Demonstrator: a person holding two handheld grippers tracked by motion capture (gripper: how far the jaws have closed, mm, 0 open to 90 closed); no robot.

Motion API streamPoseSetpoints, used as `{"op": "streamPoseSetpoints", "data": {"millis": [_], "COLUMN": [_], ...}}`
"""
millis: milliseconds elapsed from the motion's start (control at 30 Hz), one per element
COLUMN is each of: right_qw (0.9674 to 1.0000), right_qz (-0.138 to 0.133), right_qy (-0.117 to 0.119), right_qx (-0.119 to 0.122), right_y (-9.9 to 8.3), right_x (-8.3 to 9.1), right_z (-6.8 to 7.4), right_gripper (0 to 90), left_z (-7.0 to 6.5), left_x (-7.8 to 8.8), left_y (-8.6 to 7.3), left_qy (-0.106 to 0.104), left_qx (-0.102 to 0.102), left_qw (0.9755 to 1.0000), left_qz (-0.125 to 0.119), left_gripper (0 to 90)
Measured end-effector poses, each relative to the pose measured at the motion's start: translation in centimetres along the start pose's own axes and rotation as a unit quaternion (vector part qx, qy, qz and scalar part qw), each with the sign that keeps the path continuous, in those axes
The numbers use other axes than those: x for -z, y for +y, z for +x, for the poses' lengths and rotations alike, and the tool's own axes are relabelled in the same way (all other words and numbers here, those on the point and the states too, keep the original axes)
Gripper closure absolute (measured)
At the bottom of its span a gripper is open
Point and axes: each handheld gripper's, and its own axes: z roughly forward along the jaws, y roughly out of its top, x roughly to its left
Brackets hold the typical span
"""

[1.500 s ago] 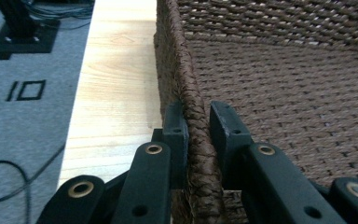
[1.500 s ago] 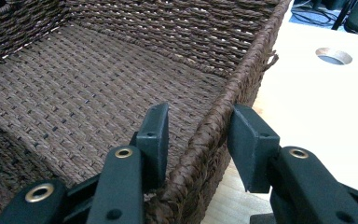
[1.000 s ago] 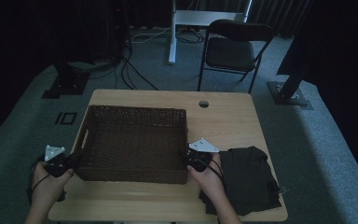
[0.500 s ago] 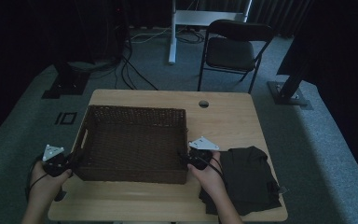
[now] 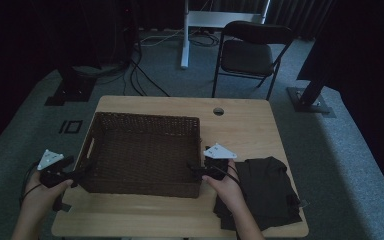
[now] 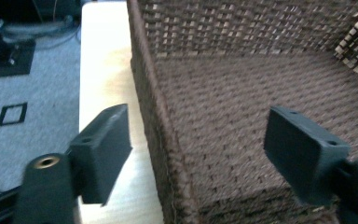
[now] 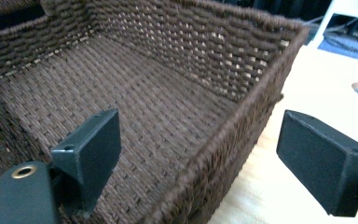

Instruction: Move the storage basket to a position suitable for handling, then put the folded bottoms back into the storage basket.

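A dark brown woven basket (image 5: 147,118) stands empty on the wooden table (image 5: 245,135). My left gripper (image 5: 78,172) is at its near left corner. Its jaws have just been opening and straddle the basket's left wall (image 6: 150,93); my left gripper (image 6: 200,149) is open and the pads are clear of the weave. My right gripper (image 5: 195,172) is at the near right corner. It too has just been opening, and my right gripper (image 7: 207,154) is open astride the right wall (image 7: 244,119) without touching it.
A dark folded garment (image 5: 267,192) lies on the table right of my right hand. A round cable hole (image 5: 218,111) is near the table's far edge. A folding chair (image 5: 252,52) and cables stand on the carpet beyond.
Both hands stay at the basket's near corners and the basket has not shifted. The left gripper's jaws look spread wider than before.
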Motion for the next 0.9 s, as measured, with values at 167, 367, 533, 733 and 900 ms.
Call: {"op": "streamPoseSetpoints", "data": {"millis": [167, 367, 533, 733, 900], "right_qw": [0.9998, 0.9997, 0.9997, 0.9996, 0.9996], "right_qz": [-0.016, -0.020, -0.023, -0.025, -0.025], "right_qy": [0.010, 0.014, 0.007, -0.002, -0.007], "right_qx": [0.005, 0.004, 0.008, 0.012, 0.012], "right_y": [0.8, 1.2, 1.3, 1.5, 1.5], "right_x": [0.6, 1.2, 1.9, 2.6, 3.3], "right_z": [0.1, 0.1, -0.3, -0.9, -1.4], "right_gripper": [12.9, 12.9, 12.9, 12.9, 13.0], "left_z": [-0.3, -0.6, -0.8, -1.5, -2.8], "left_x": [0.4, 0.8, 1.1, 1.2, 1.0], "left_y": [0.4, 0.9, 1.4, 1.9, 2.3], "left_qy": [-0.017, -0.012, -0.006, -0.016, -0.036], "left_qx": [-0.010, -0.014, -0.018, -0.029, -0.045], "left_qw": [0.9998, 0.9997, 0.9995, 0.9988, 0.9974], "left_qz": [-0.008, -0.014, -0.025, -0.036, -0.043], "left_gripper": [16.5, 16.3, 16.2, 16.3, 16.6]}}
